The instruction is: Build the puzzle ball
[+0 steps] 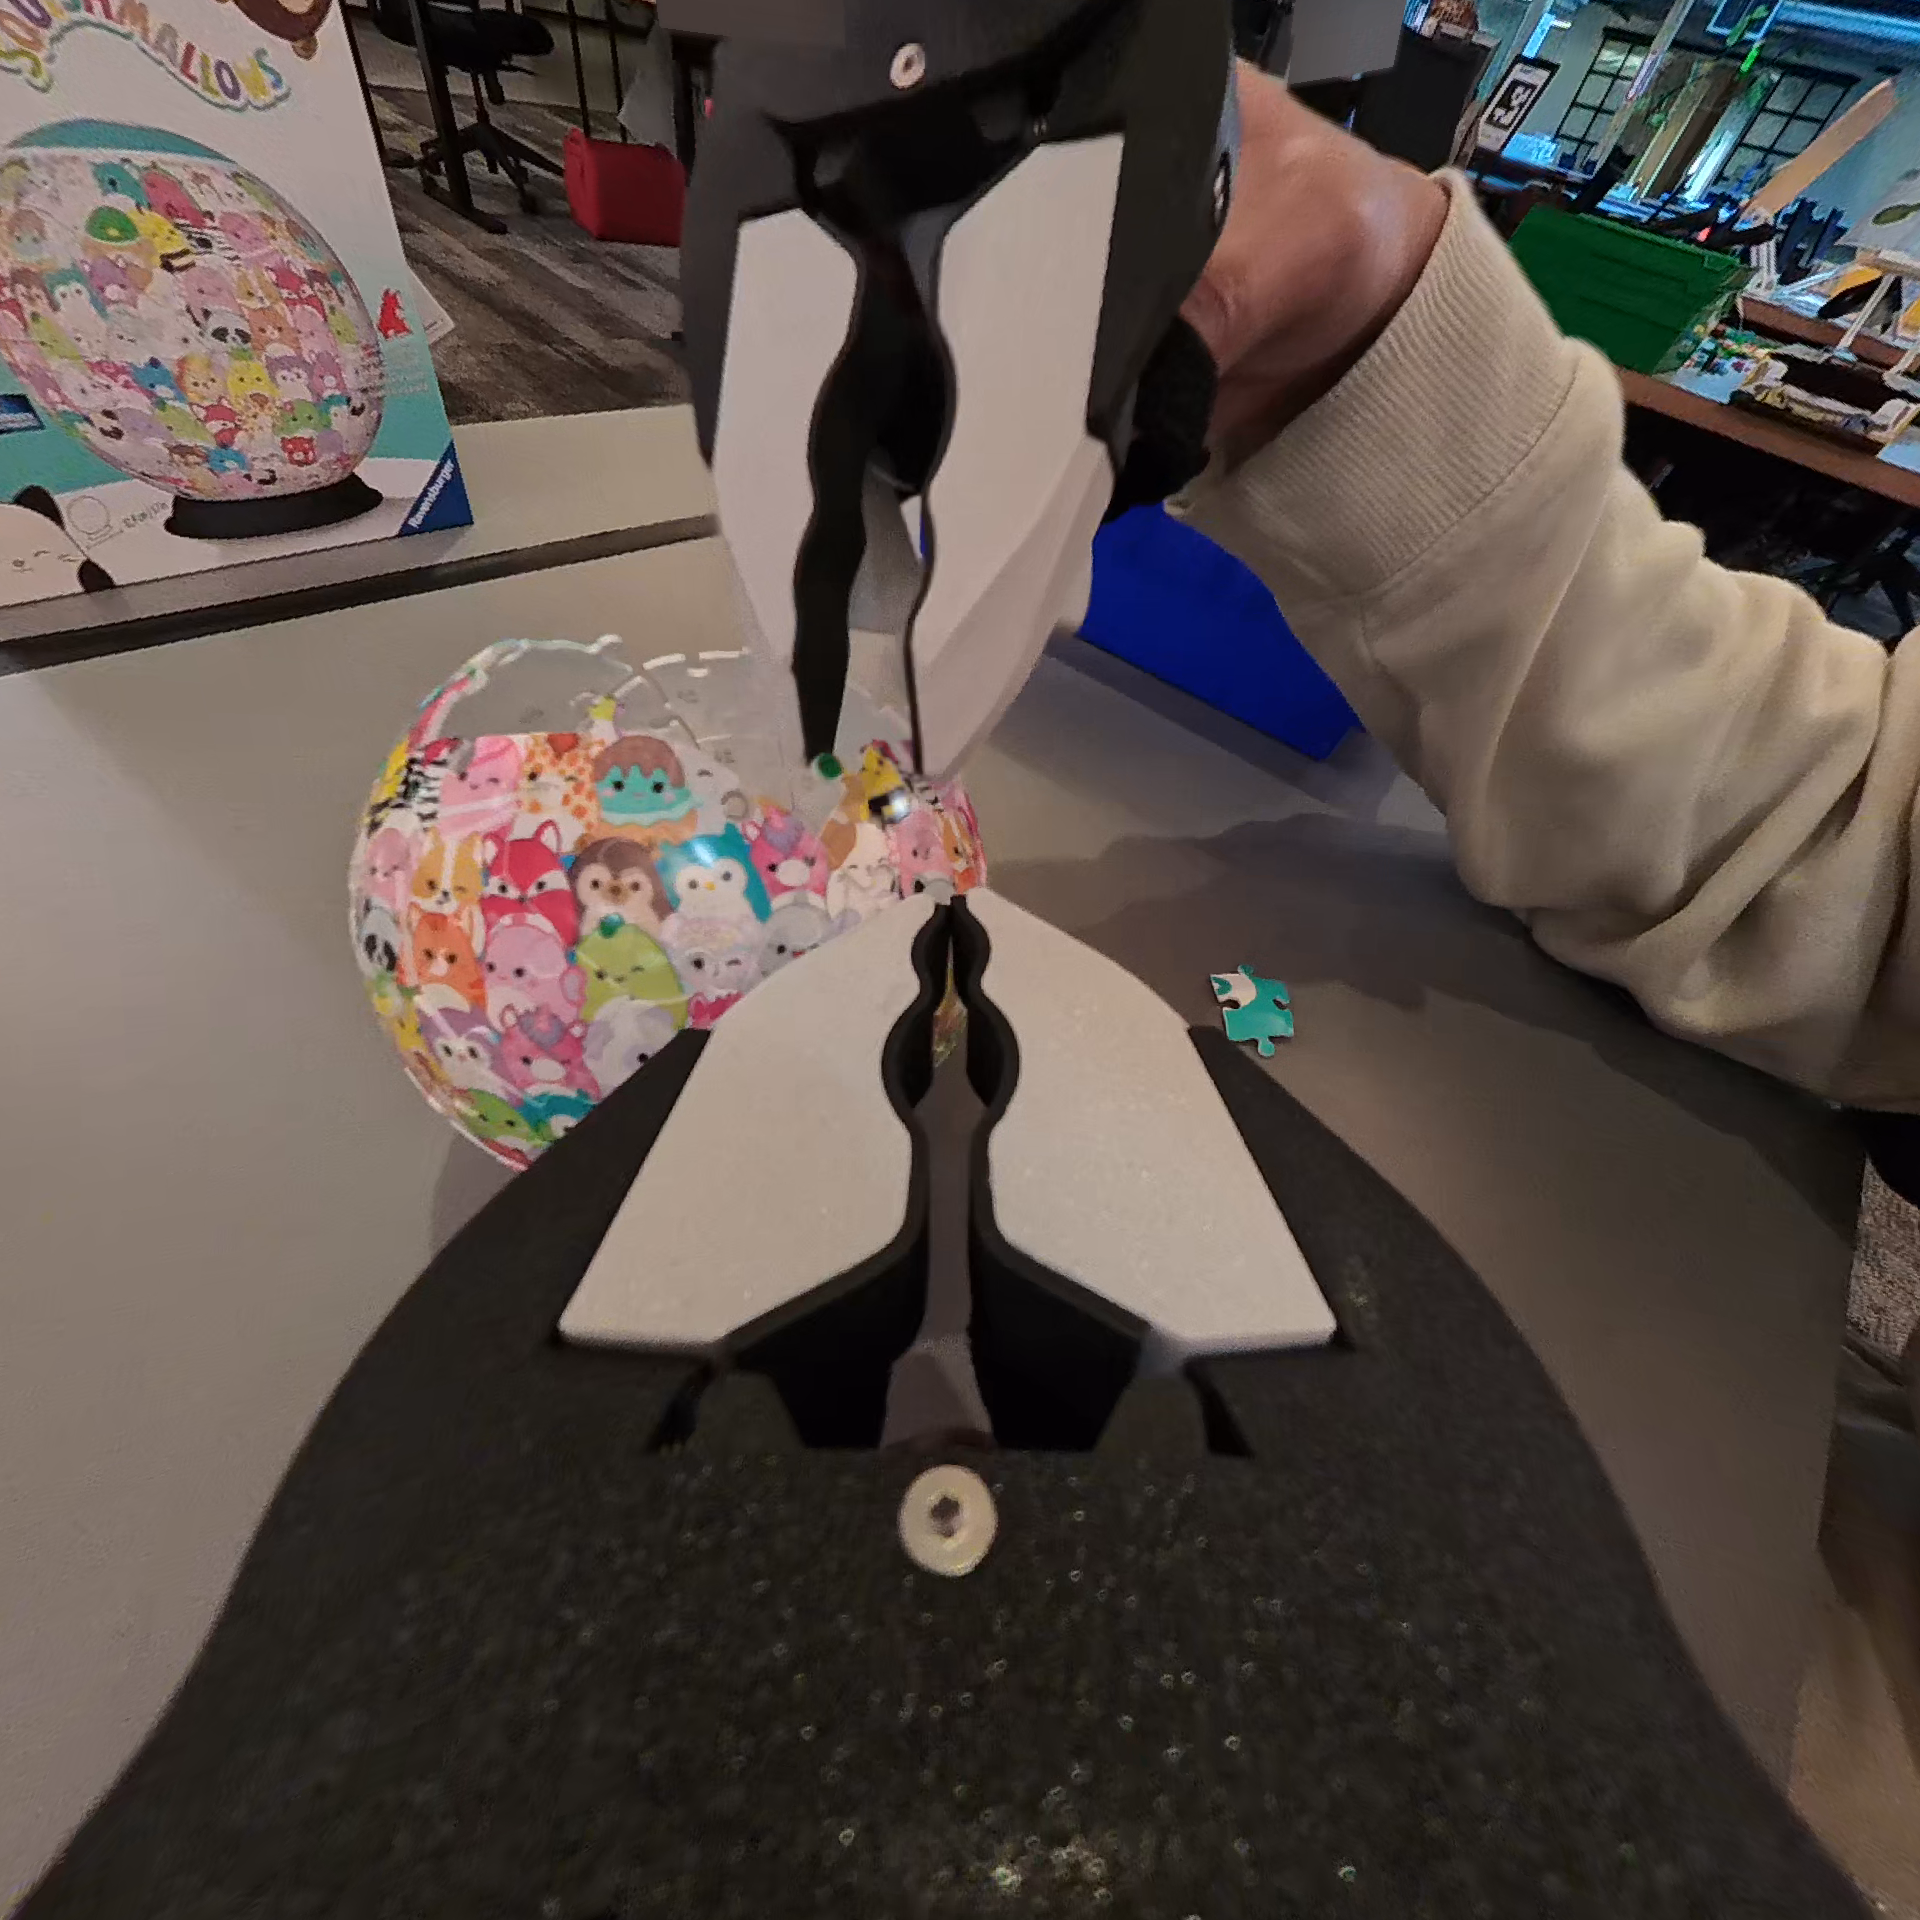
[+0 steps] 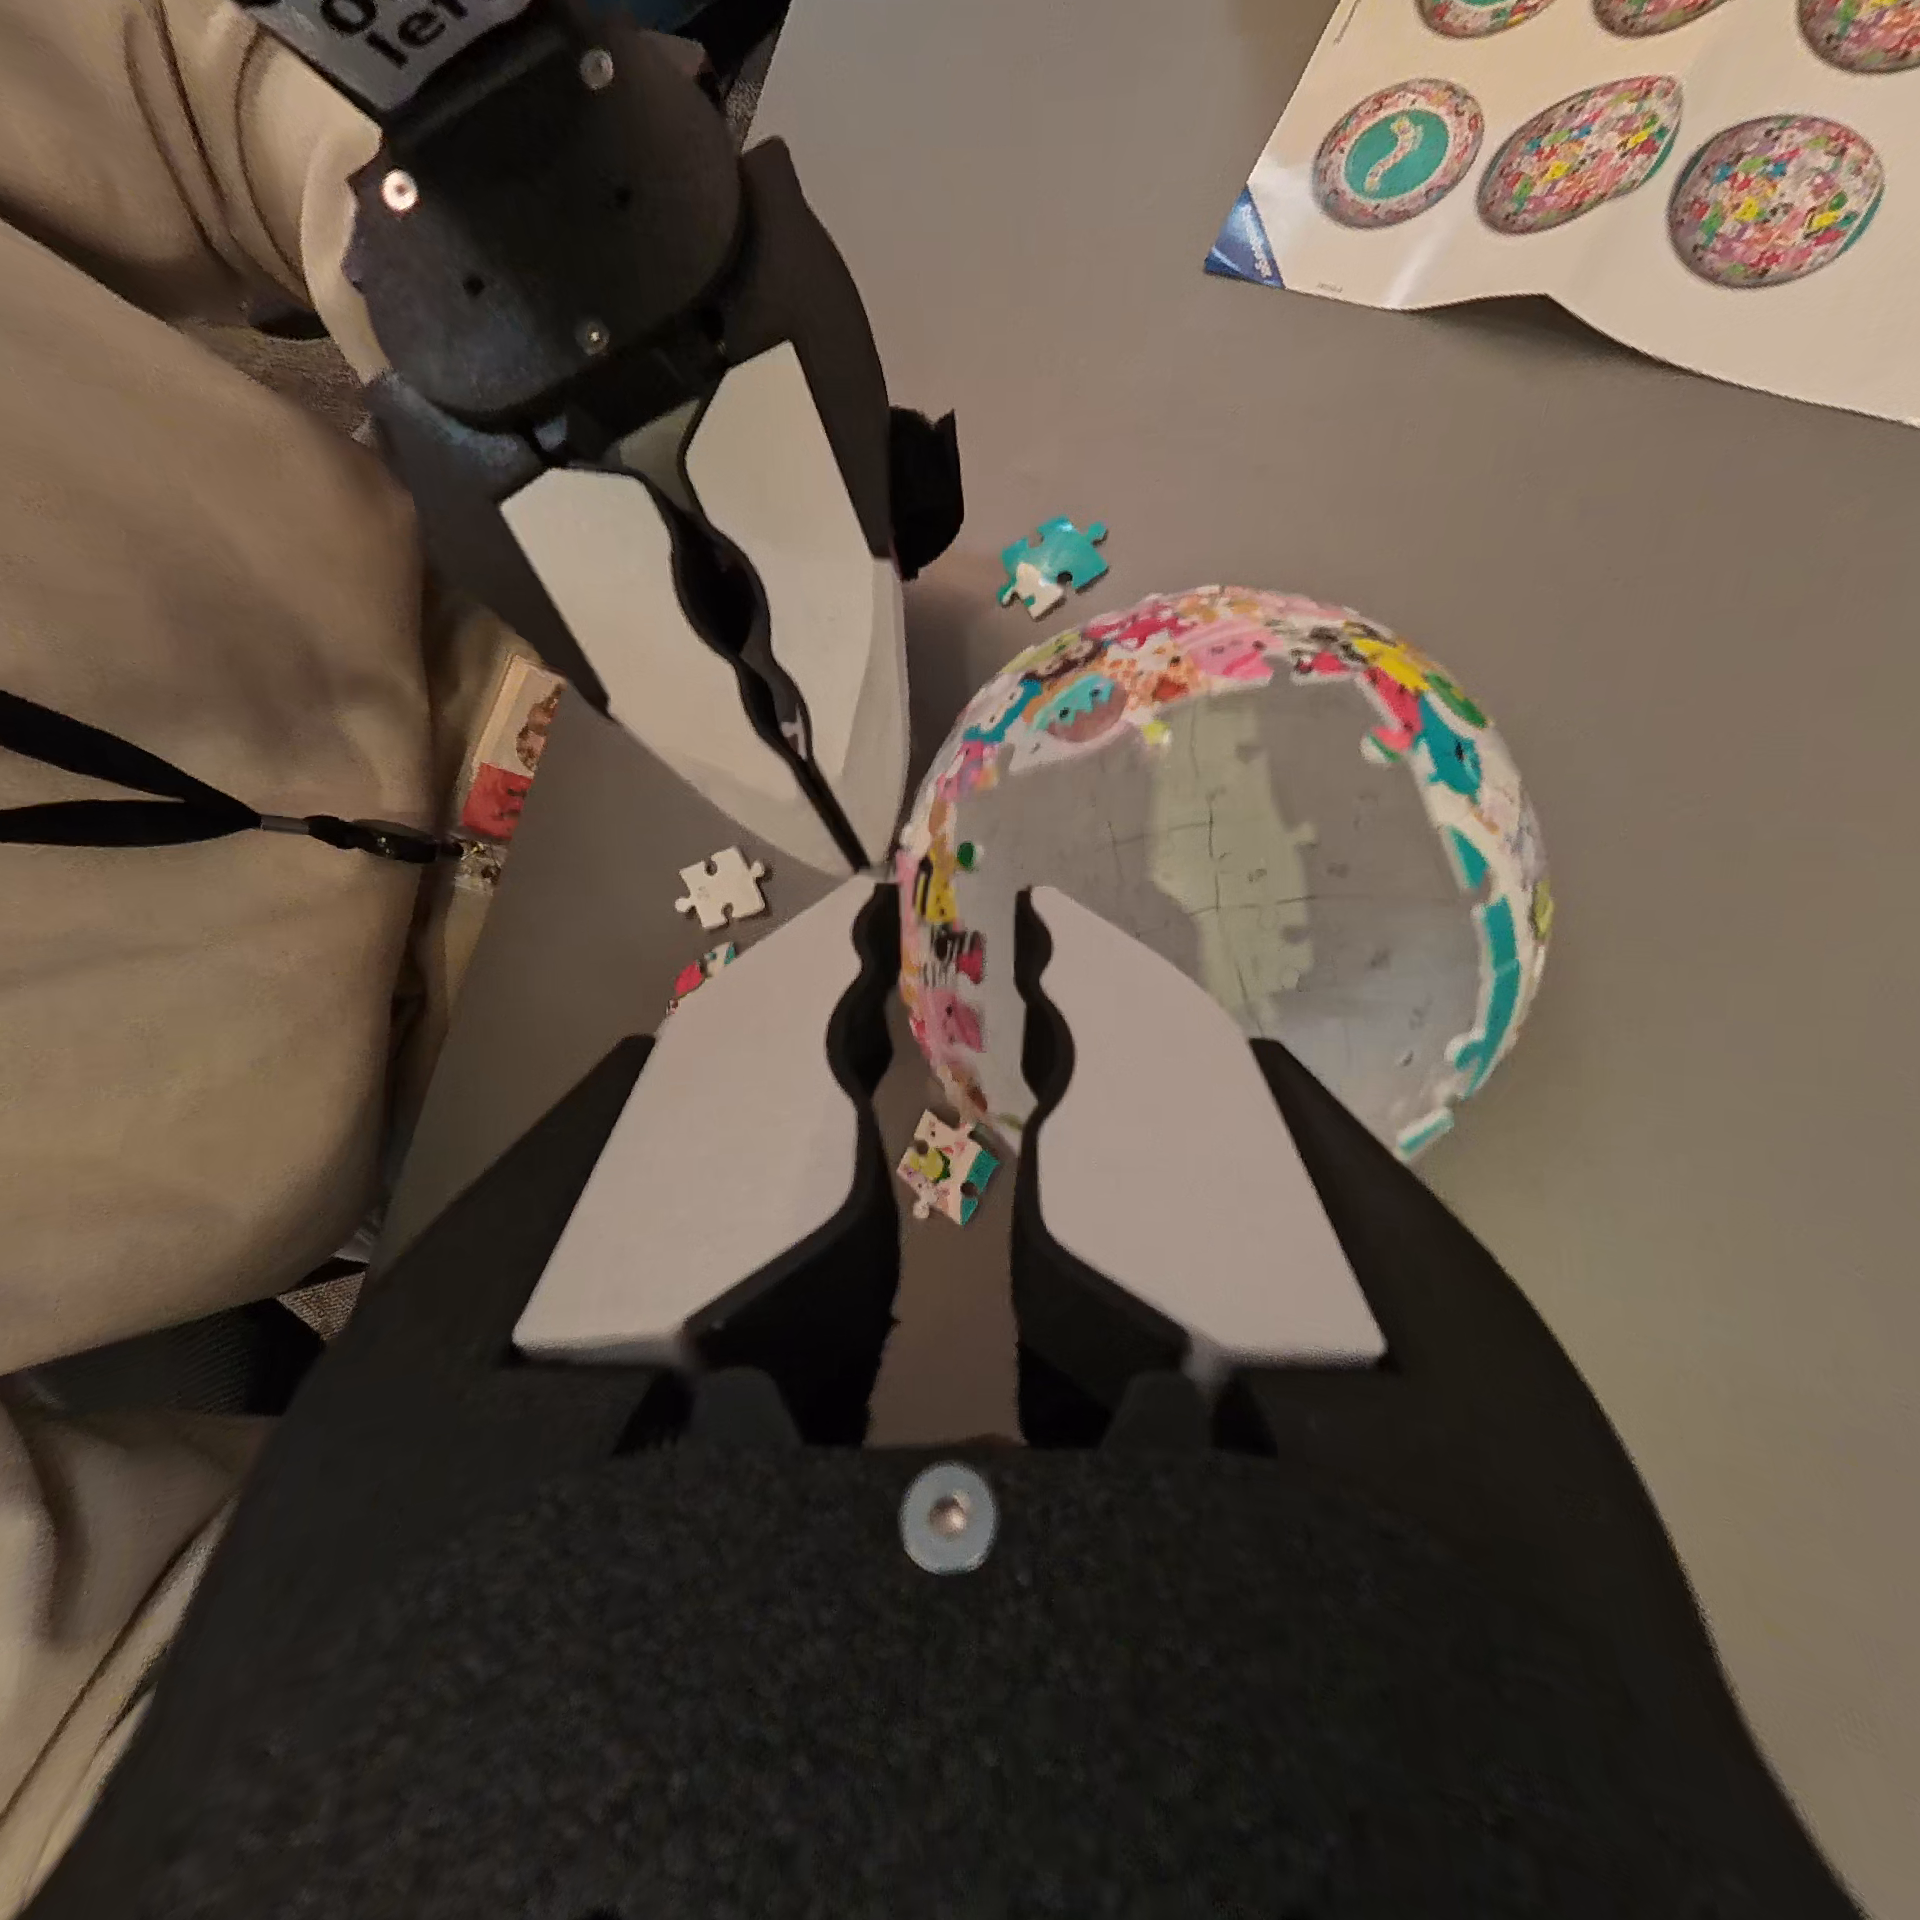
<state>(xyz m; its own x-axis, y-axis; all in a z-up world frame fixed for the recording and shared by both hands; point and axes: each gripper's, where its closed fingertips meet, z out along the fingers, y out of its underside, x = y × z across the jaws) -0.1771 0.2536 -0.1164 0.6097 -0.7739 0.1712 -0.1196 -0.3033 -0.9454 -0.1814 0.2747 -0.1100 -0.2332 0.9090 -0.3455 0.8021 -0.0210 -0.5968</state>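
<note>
The partly built puzzle ball lies on the grey table with its open side up, and its clear inner shell shows in the right wrist view. My right gripper is open, one finger outside and one inside the ball's near rim; in the left wrist view it comes down from above. My left gripper is shut with nothing seen in it, its tips against the ball's outer wall; it also shows in the right wrist view.
Loose pieces lie on the table: a teal one, a white face-down one and a colourful one under my right gripper. The puzzle box stands at back left. A picture sheet lies beyond the ball. Only a small space, under 4 cm, lies between the two pairs of fingers.
</note>
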